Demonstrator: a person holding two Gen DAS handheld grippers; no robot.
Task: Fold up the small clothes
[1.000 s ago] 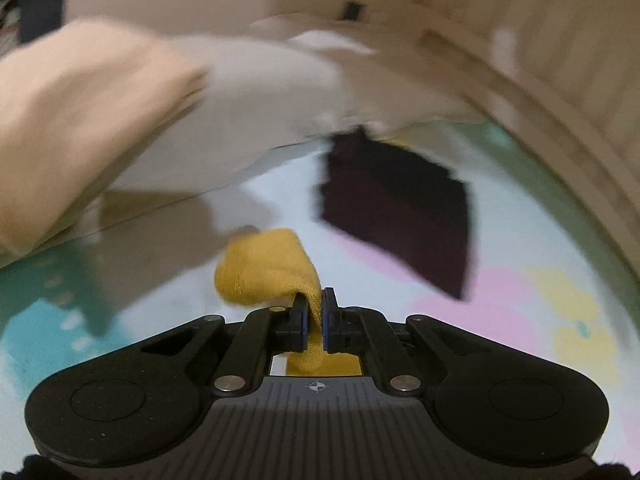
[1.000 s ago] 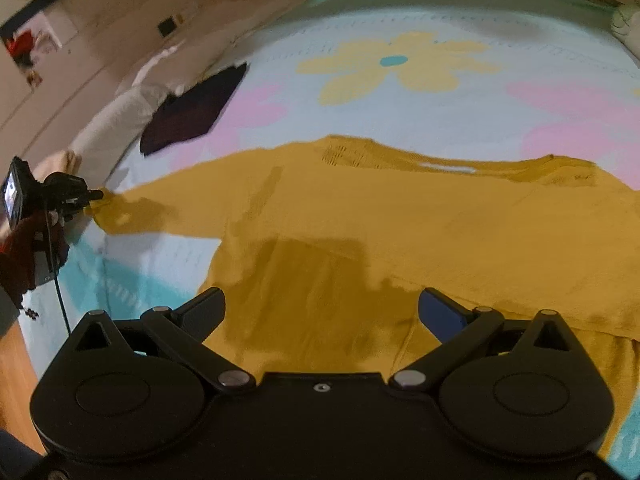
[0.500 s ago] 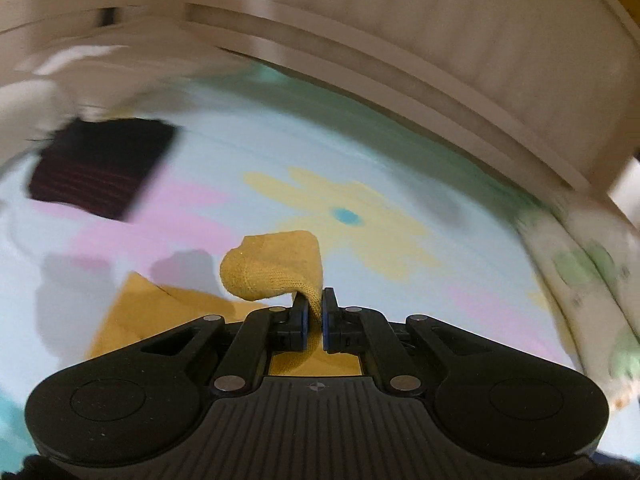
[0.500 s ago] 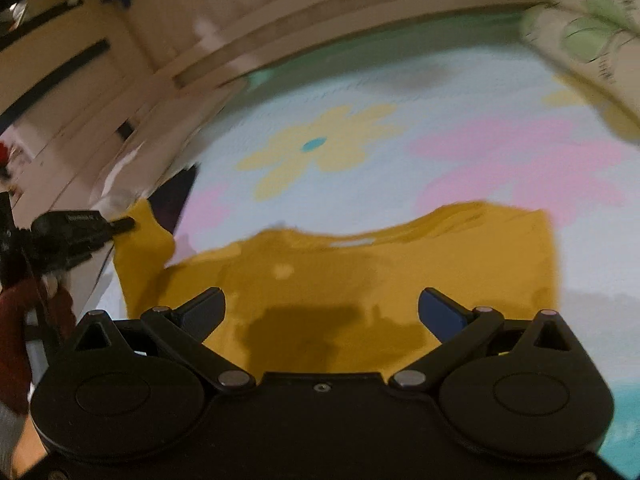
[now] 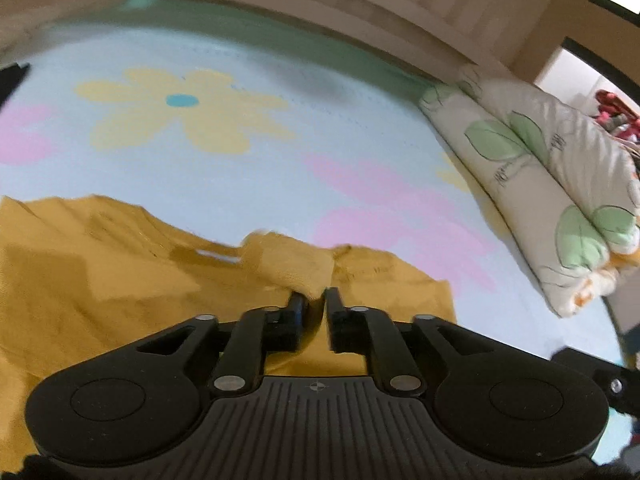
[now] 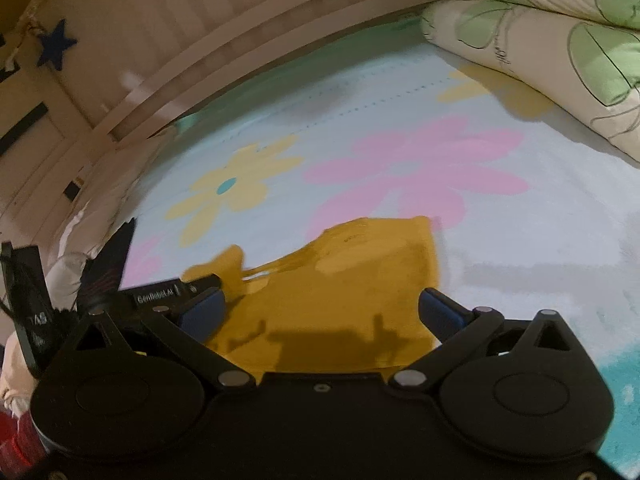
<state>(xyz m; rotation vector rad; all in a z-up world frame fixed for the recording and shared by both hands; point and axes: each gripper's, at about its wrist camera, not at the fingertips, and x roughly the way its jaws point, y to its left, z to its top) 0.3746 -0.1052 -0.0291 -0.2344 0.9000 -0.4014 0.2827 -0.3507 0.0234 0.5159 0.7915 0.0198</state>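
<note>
Left wrist view: the mustard yellow shirt [image 5: 120, 280] spreads over the lower left and centre of the frame on the flowered bed sheet [image 5: 280, 152], its near edge cut off behind the left claw [image 5: 316, 300] — fingers pinching a turned-over flap of it. Right wrist view: the right claw [image 6: 320, 312] gapes wide above the shirt at lower centre; the blurred folded quilt [image 6: 560, 48] fills the upper right.

The left gripper [image 5: 316, 300] points forward and slightly down, its jaws drawn close with only a narrow gap (whether they pinch anything cannot be told). The right gripper [image 6: 320, 312] sits low and level, jaws spread wide, its blue pads [image 6: 438, 312] bare.
</note>
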